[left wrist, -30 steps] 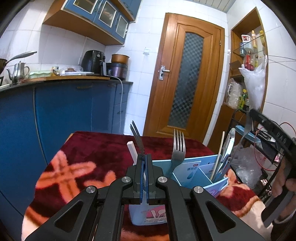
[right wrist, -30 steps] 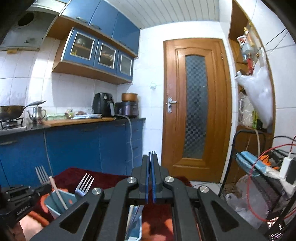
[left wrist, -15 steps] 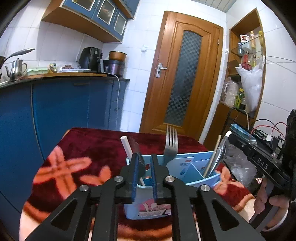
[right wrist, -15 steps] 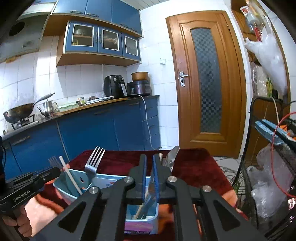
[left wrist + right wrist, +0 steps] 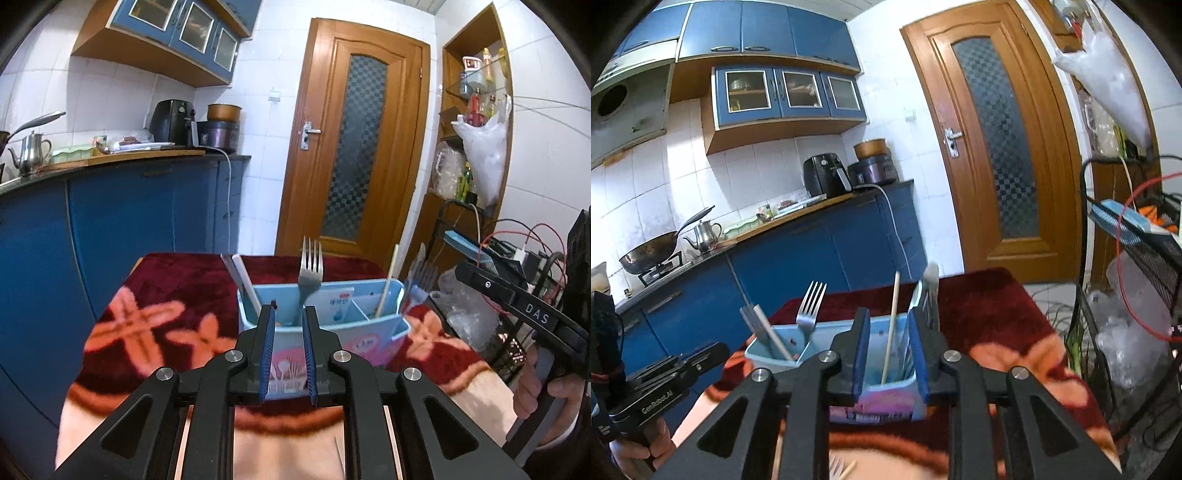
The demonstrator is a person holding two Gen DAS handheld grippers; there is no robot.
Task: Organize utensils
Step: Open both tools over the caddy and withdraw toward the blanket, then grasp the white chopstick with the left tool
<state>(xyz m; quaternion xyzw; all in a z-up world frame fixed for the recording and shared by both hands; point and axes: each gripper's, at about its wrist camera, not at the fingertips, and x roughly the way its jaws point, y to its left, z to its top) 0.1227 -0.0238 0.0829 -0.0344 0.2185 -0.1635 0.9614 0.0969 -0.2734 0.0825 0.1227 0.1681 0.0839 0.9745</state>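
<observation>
Blue kitchen cupboards (image 5: pixel 122 221), white wall tiles and a brown door (image 5: pixel 354 158) behind; red blanket with orange flowers (image 5: pixel 155 317) spread over the table.

Hard to see: bottoms of all the utensils, hidden down inside the light blue holder (image 5: pixel 325 314). Far right end of the holder blocked by the right gripper (image 5: pixel 890 354) in its own view. Metal utensil at the holder's right end (image 5: pixel 931 295) blurry, maybe a knife or a spatula. 2 small things (image 5: pixel 842 467) on the blanket under the right gripper cut off and fuzzy, can't tell what. Only part of each holding hand showing at the picture edges.

Holder standing upright on the blanket, just past the tips of the left gripper (image 5: pixel 288 332), lined up with the gap. Left jaws a little apart, nothing between them. Right jaws opening, nothing pinched; holder behind the gap, thin wooden stick (image 5: pixel 890 325) showing through it.

Fork (image 5: pixel 310 273) standing in the holder, handle down, 4 prongs pointing up. Second fork and white stick (image 5: pixel 245 284) in the left end, leaning left, tops up. Wooden stick leaning a bit right, long way nearly straight up. Holder's long side running left to right across the left view.
</observation>
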